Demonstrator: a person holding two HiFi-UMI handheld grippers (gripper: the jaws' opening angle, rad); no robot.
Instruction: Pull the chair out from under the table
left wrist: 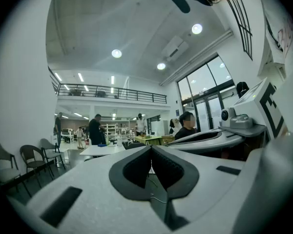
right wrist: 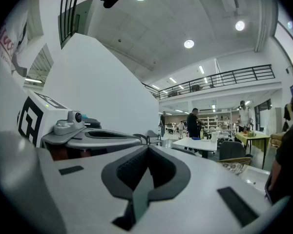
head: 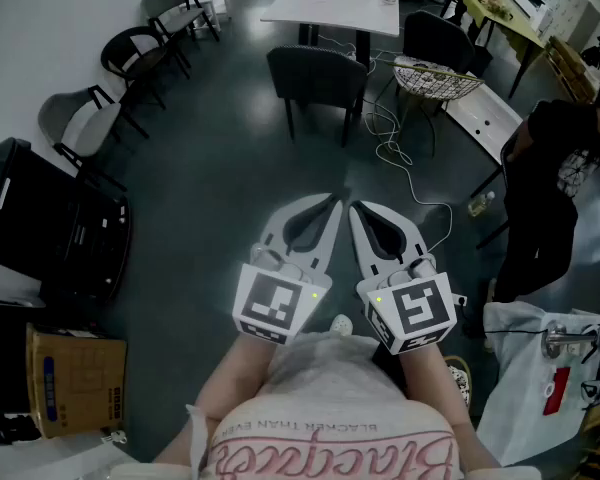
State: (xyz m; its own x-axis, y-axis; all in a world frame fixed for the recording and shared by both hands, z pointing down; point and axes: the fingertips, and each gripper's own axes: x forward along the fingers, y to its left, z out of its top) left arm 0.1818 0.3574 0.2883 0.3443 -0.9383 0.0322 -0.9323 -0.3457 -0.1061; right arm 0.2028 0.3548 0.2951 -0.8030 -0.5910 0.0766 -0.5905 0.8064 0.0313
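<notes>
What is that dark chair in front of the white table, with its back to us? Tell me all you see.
The chair is dark, with a broad curved back that looks padded and thin dark legs. It stands upright on the grey floor, back towards the camera, facing the white table at its near edge. The back hides the seat. Nothing touches it; a white cable lies on the floor beside it.

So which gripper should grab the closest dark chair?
Left, only just. The left gripper and right gripper are both shut, side by side, far short of the dark chair. The left one's tip sits more in line with its back; the right is nearer the floor cable.
</notes>
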